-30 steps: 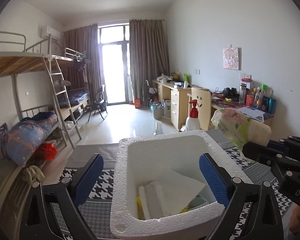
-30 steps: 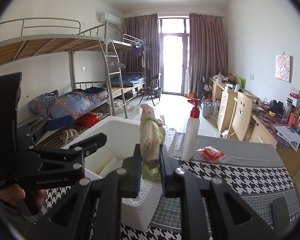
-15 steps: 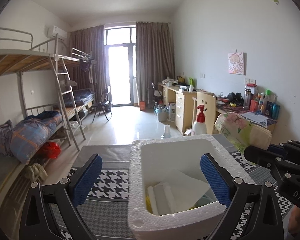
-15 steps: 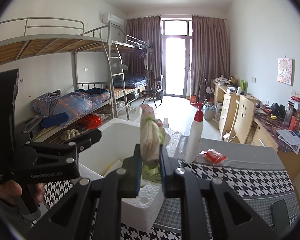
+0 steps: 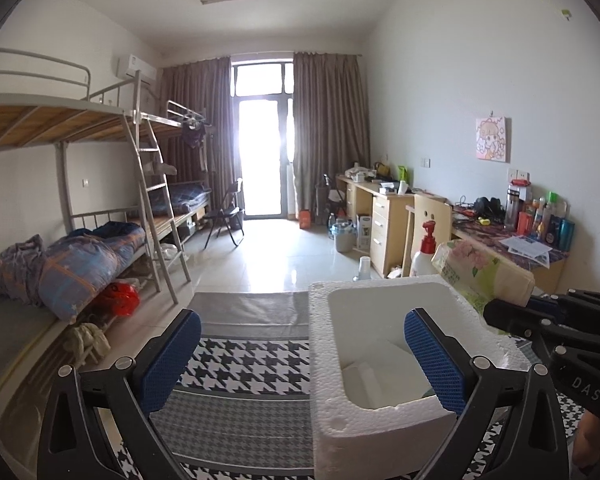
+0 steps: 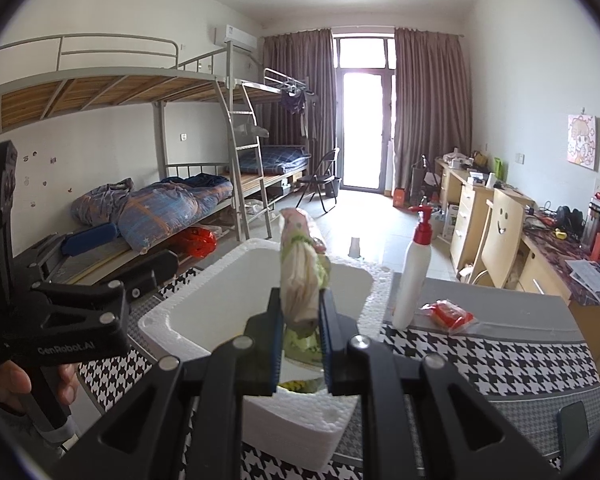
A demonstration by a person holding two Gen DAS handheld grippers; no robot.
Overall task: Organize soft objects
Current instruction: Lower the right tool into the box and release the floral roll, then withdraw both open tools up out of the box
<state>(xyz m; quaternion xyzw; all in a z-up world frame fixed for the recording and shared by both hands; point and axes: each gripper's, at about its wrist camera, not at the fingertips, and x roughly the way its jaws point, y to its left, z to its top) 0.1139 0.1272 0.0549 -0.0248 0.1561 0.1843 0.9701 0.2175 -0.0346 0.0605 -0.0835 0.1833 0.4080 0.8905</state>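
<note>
Box (image 5: 384,420) shifted right, floral pack (image 6: 302,276) squeezed

Pump bottle (image 6: 414,276) beside open foam box (image 6: 380,288)

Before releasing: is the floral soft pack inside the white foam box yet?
No. The floral pack, clamped in the right gripper, hangs above the foam box.

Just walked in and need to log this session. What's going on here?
A person is tidying soft items into a white foam box on a houndstooth-covered table. The right gripper is shut on a floral tissue pack, held over the box. The left gripper is open and empty beside it.
</note>
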